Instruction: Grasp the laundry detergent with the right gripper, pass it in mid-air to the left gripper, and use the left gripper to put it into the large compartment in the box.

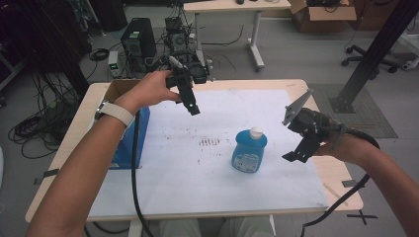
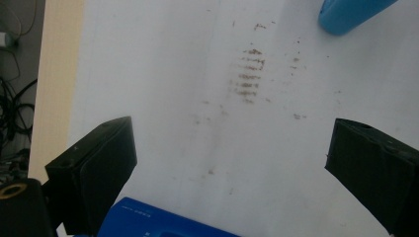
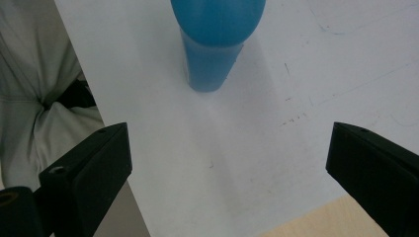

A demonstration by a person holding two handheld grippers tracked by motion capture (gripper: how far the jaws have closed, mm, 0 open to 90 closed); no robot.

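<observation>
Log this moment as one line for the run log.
left gripper: open, raised | right gripper: open, beside blue bottle | bottle: upright, untouched

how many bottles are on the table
1: a blue bottle with a white cap stands upright on the white mat, right of centre, near the open right gripper. The blue box at the left could hide more.

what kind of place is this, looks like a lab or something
Most likely a lab or workshop set up for recording. A computer tower sits on the floor amid loose cables, a cardboard box stands by the far wall, and the work table is covered with a stained white sheet.
</observation>
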